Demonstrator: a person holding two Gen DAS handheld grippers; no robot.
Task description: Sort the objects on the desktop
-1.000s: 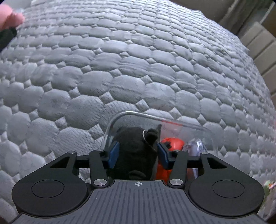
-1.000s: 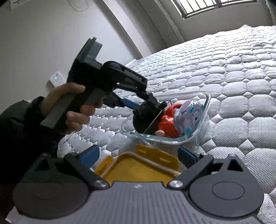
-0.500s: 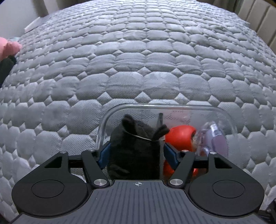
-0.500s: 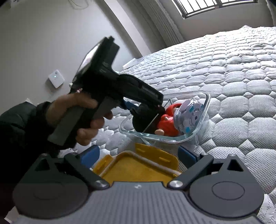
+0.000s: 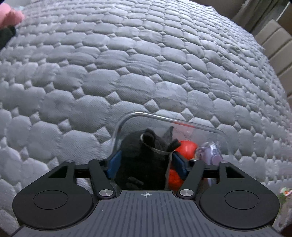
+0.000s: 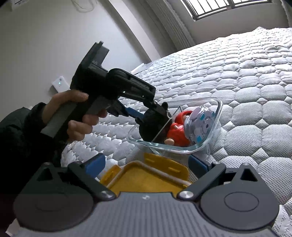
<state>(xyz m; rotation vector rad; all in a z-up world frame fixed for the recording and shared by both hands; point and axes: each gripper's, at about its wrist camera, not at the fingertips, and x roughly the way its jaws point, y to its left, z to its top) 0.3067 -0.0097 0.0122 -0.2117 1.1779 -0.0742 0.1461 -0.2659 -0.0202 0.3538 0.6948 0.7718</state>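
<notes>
A clear glass container [image 6: 215, 127] sits on the quilted bed; its rim also shows in the left wrist view [image 5: 164, 118]. Inside lie a red figure [image 6: 178, 129], a round purple-white toy [image 6: 200, 120] and a black plush toy [image 6: 153, 125]. My left gripper [image 5: 146, 160] is shut on the black plush toy [image 5: 142, 160], holding it at the left end of the container. My right gripper [image 6: 146, 162] is open, its jaws either side of a yellow lid [image 6: 146, 176] that lies in front of the container.
The grey quilted bedspread [image 5: 127, 63] fills the view. A pink object [image 5: 9, 16] lies at the far left. Beige drawers [image 5: 273, 40] stand at the right edge. A wall with a white device [image 6: 59, 83] and a window is behind the bed.
The left gripper has tilted and shifted slightly over the container, still holding the black plush. The right gripper has stayed over the yellow lid.
</notes>
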